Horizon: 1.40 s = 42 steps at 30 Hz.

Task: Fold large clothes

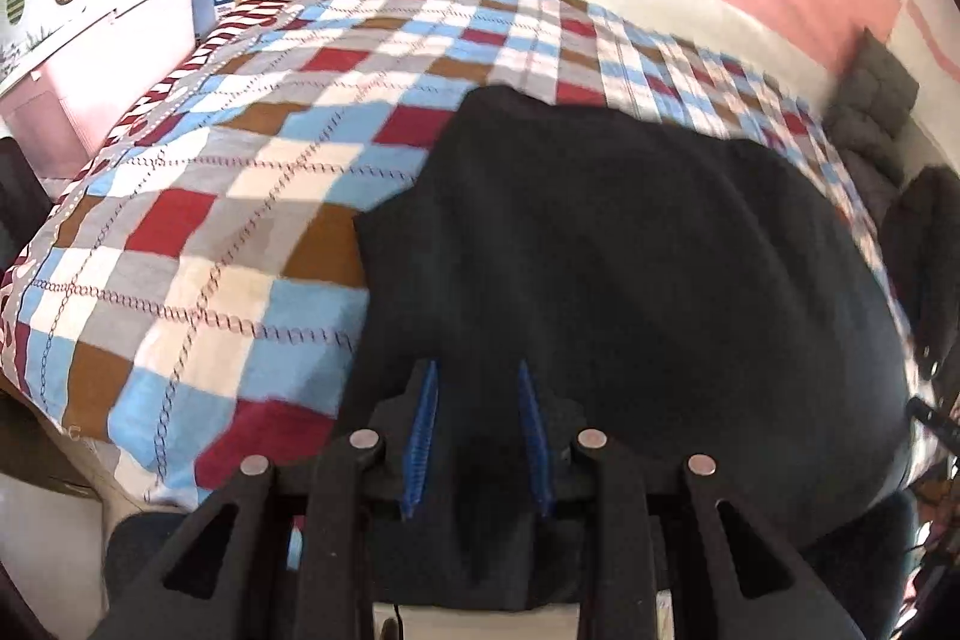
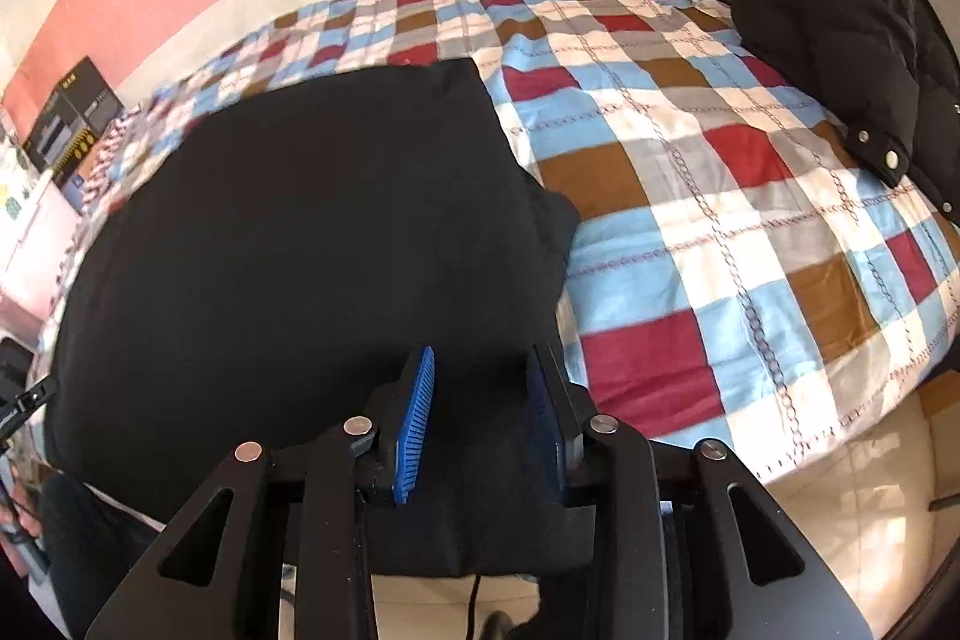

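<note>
Clearly both the left gripper (image 1: 477, 430) and right gripper (image 2: 480, 418) clamp the near hem of the black sweater (image 1: 630, 250); soft and floppy, it probably needs both corners held

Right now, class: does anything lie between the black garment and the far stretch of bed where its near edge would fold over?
Nothing visible does. Both the left gripper and right gripper hold the black garment; beyond it the checked bedspread lies bare. The black puffer jacket sits off to one side.
</note>
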{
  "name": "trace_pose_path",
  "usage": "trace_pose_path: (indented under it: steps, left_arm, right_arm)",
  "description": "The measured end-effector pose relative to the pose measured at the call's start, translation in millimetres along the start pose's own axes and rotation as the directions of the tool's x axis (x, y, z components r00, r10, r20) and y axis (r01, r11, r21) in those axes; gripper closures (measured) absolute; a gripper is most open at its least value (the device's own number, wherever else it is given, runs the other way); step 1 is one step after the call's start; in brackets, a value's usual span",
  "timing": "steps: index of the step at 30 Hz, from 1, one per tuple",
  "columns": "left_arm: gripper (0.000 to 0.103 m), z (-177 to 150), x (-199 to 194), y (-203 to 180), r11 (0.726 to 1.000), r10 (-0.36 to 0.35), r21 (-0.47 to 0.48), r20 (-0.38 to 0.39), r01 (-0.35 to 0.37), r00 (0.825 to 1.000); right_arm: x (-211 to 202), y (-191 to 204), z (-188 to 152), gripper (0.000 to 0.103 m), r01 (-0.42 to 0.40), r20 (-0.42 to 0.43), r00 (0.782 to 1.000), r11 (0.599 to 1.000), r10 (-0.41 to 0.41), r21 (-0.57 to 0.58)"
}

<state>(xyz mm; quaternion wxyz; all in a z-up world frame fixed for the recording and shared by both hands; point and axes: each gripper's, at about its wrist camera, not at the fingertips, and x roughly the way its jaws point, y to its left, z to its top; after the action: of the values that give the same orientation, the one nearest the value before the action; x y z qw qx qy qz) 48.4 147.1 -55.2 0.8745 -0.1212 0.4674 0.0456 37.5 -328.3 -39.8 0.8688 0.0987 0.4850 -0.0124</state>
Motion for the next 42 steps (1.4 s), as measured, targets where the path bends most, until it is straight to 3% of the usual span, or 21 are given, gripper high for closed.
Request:
trace_pose_path:
  steps: [1,5,10,11,14,17,22,25,28,33,37,42]
  left_arm:
    - [0.07,4.4,2.2,3.4,1.0,-0.004,-0.012,0.002,0.004,1.0]
    - [0.069,19.6,18.4,18.7,0.996,-0.04,-0.077,-0.009,0.039,0.999]
    - [0.066,25.0,41.0,25.9,0.997,0.004,-0.072,-0.019,-0.006,1.0]
    - [0.061,25.6,42.6,27.3,0.997,0.017,-0.073,-0.018,-0.019,1.0]
    - [0.059,27.2,44.0,36.2,0.993,-0.006,-0.117,-0.034,0.002,0.999]
    - [0.061,31.2,34.9,33.9,0.993,0.0,-0.118,-0.016,-0.002,1.0]
    - [0.062,46.1,28.5,14.2,0.994,-0.084,-0.074,0.039,0.086,0.996]
    - [0.062,54.4,42.3,6.4,0.991,-0.12,-0.052,0.028,0.122,0.992]
    - [0.068,58.2,62.5,7.8,0.995,-0.091,-0.05,-0.014,0.09,0.996]
    - [0.07,60.2,55.9,17.3,0.994,-0.095,-0.057,-0.006,0.094,0.996]
    - [0.069,58.0,50.0,32.6,0.985,-0.13,-0.118,-0.009,0.128,0.991]
    - [0.053,51.9,54.9,55.6,0.961,-0.168,-0.229,-0.03,0.157,0.985]
  right_arm:
    - [-0.1,1.6,3.8,0.069,-0.014,0.011,1.0,1.0,0.014,-0.006]
    - [11.5,8.2,12.8,0.045,-0.042,0.019,0.999,0.998,0.043,-0.035]
    - [38.4,-0.6,13.7,0.044,0.011,-0.024,1.0,0.999,-0.012,-0.034]
    - [39.6,-6.5,15.2,0.044,-0.001,-0.028,1.0,1.0,0.0,-0.006]
    - [37.8,-16.1,19.4,0.044,0.009,-0.031,0.999,1.0,-0.009,0.025]
    - [26.2,-11.9,25.4,0.044,0.044,-0.006,0.999,0.999,-0.044,0.015]
    - [14.2,8.7,39.9,0.045,-0.047,0.067,0.997,0.999,0.049,-0.023]
    - [32.5,16.0,48.8,0.058,-0.069,0.036,0.997,0.997,0.071,-0.038]
    - [56.2,5.4,54.1,0.059,-0.025,-0.009,1.0,1.0,0.025,-0.016]
    - [48.1,-20.1,58.7,0.058,0.013,-0.002,1.0,0.999,-0.013,0.031]
    - [43.5,-40.1,49.7,0.035,-0.057,-0.022,0.998,0.995,0.059,0.085]
    - [51.2,-52.9,39.4,0.028,-0.171,-0.045,0.982,0.97,0.181,0.172]
